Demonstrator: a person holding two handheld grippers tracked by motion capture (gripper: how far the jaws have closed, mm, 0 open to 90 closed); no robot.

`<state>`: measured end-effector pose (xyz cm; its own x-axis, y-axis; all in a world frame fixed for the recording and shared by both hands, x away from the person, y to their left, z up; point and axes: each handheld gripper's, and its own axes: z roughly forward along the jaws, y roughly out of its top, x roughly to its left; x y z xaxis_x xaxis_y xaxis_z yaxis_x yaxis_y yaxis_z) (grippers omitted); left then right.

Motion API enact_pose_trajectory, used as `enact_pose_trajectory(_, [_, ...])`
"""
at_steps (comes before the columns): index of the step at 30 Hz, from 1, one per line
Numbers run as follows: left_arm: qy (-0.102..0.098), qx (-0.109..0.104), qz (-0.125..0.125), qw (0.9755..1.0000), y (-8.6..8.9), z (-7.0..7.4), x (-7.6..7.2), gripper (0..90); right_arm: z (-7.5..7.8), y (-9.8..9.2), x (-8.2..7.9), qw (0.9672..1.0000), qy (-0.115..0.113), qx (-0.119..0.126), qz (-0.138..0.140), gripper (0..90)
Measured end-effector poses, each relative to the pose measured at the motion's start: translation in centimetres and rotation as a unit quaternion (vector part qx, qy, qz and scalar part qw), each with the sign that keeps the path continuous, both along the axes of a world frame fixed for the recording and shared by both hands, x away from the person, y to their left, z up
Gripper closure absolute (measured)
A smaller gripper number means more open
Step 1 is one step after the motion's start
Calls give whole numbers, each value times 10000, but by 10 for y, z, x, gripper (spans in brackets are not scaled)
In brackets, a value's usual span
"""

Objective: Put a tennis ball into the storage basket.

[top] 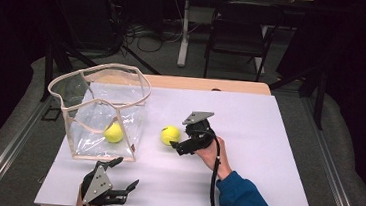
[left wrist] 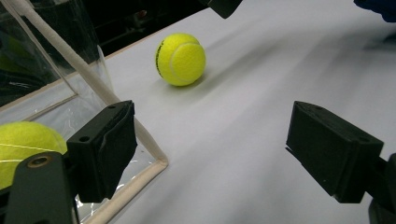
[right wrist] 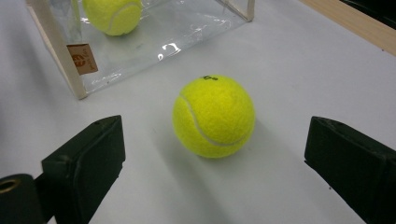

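Note:
A yellow tennis ball (top: pixel 170 135) (right wrist: pixel 214 115) (left wrist: pixel 180 59) lies on the white tabletop (top: pixel 248 134), just right of a clear bag with beige trim (top: pixel 95 110) (right wrist: pixel 140 51) (left wrist: pixel 144 140). A second tennis ball (top: pixel 113 132) (right wrist: pixel 112 14) (left wrist: pixel 23 144) rests inside the bag. My right gripper (top: pixel 182 138) (right wrist: pixel 215 168) is open, low over the table, with the loose ball just ahead of its jaws and not touched. My left gripper (top: pixel 123 174) (left wrist: pixel 210 149) is open and empty near the front edge, by the bag's near corner.
A sleeve in blue (top: pixel 245 201) reaches in from the bottom right. Beyond the table's wooden far edge (top: pixel 207 84) stand a black chair (top: pixel 239 37) and a desk leg (top: pixel 184 33), with cables on the floor.

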<state>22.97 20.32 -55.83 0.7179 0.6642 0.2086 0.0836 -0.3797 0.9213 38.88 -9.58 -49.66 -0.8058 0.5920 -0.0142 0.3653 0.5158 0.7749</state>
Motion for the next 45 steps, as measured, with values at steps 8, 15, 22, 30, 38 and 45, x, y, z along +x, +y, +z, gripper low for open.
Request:
enact_pose_trajectory(8, [19,-2,-20,10000,-2,0,0,161,-5,3,1,10000,37,-74,-8,44])
enact_pose_trajectory(15, [28,0,-25,10000,-3,-1,0,161,-7,6,4,9999,47,-120,-37,43])
enact_pose_trajectory(22, [23,13,-38,10000,-3,-1,0,161,-13,10,10,9997,106,-225,-81,41])
enact_pose_trajectory(30, [33,17,-33,10000,-3,-2,-1,161,-15,17,20,9994,197,-292,-72,42])
enact_pose_trajectory(38, [35,21,-23,10000,-3,-2,-1,161,-19,29,29,9989,317,-349,-16,40])
enact_pose_trajectory(45, [40,1,-15,10000,-2,-2,0,161,-25,39,35,9979,403,-509,6,36])
